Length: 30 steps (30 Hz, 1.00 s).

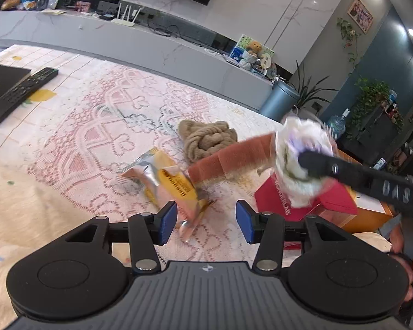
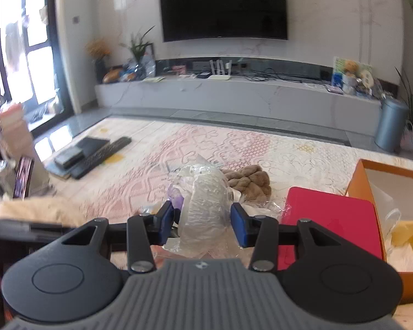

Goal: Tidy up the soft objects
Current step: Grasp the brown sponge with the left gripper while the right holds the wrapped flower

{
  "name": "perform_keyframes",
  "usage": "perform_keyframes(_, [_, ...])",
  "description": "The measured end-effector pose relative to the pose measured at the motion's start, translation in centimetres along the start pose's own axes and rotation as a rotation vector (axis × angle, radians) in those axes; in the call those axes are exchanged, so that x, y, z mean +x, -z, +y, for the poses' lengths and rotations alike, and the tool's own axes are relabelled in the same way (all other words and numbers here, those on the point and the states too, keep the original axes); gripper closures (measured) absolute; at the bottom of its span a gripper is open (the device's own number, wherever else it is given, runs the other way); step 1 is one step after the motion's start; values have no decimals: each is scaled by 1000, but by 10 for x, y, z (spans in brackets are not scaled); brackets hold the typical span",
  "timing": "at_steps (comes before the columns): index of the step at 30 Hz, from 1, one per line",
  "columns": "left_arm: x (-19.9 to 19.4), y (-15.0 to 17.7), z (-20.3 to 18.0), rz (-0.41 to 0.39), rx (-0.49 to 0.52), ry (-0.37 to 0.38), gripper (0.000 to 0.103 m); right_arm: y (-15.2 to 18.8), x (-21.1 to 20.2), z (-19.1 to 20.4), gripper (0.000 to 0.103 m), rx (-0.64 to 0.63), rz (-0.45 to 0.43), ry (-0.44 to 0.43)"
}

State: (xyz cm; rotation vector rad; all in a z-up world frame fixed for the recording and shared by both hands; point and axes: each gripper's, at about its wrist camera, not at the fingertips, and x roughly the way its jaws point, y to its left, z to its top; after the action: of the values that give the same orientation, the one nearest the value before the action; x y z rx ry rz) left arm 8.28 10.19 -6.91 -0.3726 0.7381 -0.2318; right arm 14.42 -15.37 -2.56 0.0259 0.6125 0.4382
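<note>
Left wrist view: left gripper (image 1: 206, 221) sits low centre of the frame, jaws apart, nothing between the blue pads (image 1: 168, 221). Just past the fingertips a yellow and silver snack packet (image 1: 165, 177) lies on the pink lace tablecloth (image 1: 82, 126). Behind the packet, toward frame centre, rests a knotted tan yarn bundle (image 1: 206, 139). A brown flap (image 1: 231, 158) runs from the packet area toward the right; what it belongs to cannot be told.

Right of centre, the right gripper (image 1: 303, 162) enters from the lower right edge as a black finger, blurred, pressed against a white fluffy object in clear plastic wrap (image 1: 303, 148). The object hangs above a red box (image 1: 330, 200) and clear of the cloth. A remote control (image 1: 27, 85) lies at the upper left.

Right wrist view: the right gripper (image 2: 203, 221) holds the wrapped white object (image 2: 203, 200) between both blue pads at frame centre; the plastic bulges between the fingers and shows a purple patch on its left side. The yarn bundle (image 2: 247, 178) lies just behind it. The red box (image 2: 330, 220) is at lower right, beside an open orange box (image 2: 358, 170) with pale and yellow contents inside. The remote control (image 2: 102, 154) is mid left.
</note>
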Motion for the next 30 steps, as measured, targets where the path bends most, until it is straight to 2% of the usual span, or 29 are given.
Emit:
perform_keyframes(3, [-1,-3,-8,-15,49,5,43,-8,-5,-9,58,36,-17,-14])
perform_keyframes(8, [6,-7,-32,-28,185,20,41,-14,-6,-16,58,44,3,-3])
perform_keyframes(13, [14,-2,-40,4,220,56,41,-13,-12,-21,58,72,1,-10])
perform_keyframes(19, [14,7,-50,19,290,70,38,3,-25,-29,58,142,22,-49])
perform_keyframes(22, [13,14,-59,40,345,72,37,15,-37,-28,58,152,2,-40])
perform_keyframes(30, [6,36,-65,84,330,86,37,47,-81,-39,58,262,-24,-5])
